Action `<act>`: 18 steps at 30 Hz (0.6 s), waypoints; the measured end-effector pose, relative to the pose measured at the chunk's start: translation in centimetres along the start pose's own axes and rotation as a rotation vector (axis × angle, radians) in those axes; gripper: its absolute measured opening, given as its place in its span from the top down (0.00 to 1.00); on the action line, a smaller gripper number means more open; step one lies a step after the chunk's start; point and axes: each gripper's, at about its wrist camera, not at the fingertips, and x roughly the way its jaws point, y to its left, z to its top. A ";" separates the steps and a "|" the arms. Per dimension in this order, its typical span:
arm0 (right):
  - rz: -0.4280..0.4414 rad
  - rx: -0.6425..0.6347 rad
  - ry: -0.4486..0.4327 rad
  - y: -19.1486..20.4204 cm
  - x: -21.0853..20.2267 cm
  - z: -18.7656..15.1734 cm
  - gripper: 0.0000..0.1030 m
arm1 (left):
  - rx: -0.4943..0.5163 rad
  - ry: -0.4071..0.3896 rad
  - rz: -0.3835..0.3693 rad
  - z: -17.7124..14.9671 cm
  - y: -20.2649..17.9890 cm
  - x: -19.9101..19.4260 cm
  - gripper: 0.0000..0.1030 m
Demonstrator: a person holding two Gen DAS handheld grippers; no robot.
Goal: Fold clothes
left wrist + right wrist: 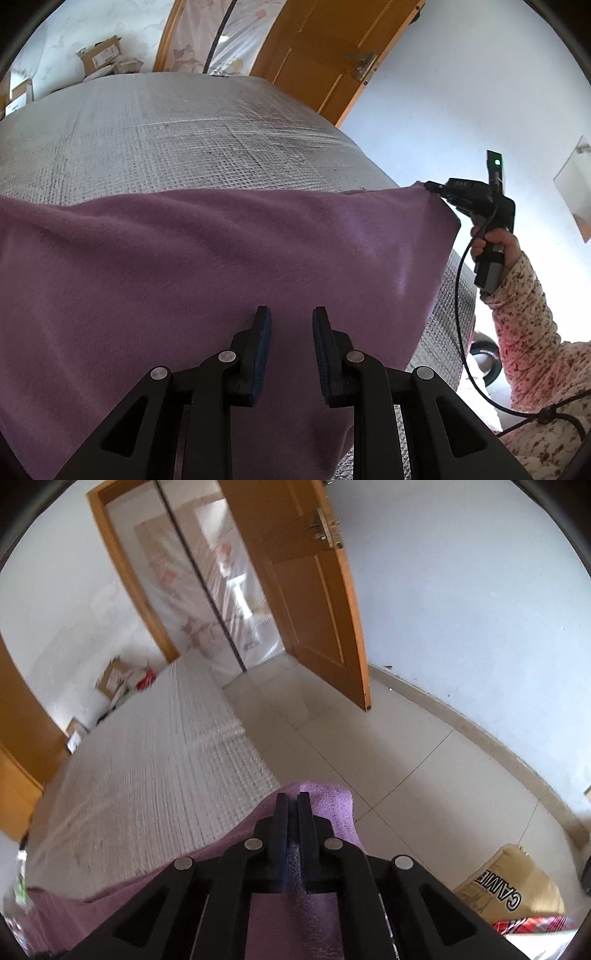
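Right gripper [292,798] on purple cloth [207,258]

Bed [147,746] under silver quilted cover. Beyond its far end, open orange door [314,590] against pale blue wall [461,590]. Cream tiled floor [351,746] beside bed; cardboard boxes [101,55] behind it.

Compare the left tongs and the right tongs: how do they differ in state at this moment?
The left tongs stand open above the purple cloth, pinching nothing; the right tongs are shut on that cloth's corner. The left tongs hover over the cloth's middle, the right tongs hold its far edge. Both have black arms and blue pads.
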 end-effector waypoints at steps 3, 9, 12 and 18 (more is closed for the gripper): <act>-0.011 0.002 -0.025 0.0 -0.6 0.1 0.96 | -0.006 -0.001 -0.005 -0.1 0.1 0.0 0.77; -0.075 -0.014 -0.005 -0.2 0.6 -0.2 0.96 | -0.002 -0.004 -0.009 -0.1 0.2 0.0 0.77; -0.090 0.012 0.060 -0.8 2.5 -0.6 0.95 | -0.006 -0.006 -0.013 -0.2 0.2 0.0 0.77; -0.170 -0.002 0.041 -0.9 2.6 -0.6 1.00 | -0.006 -0.012 -0.003 -0.3 0.3 -0.5 0.77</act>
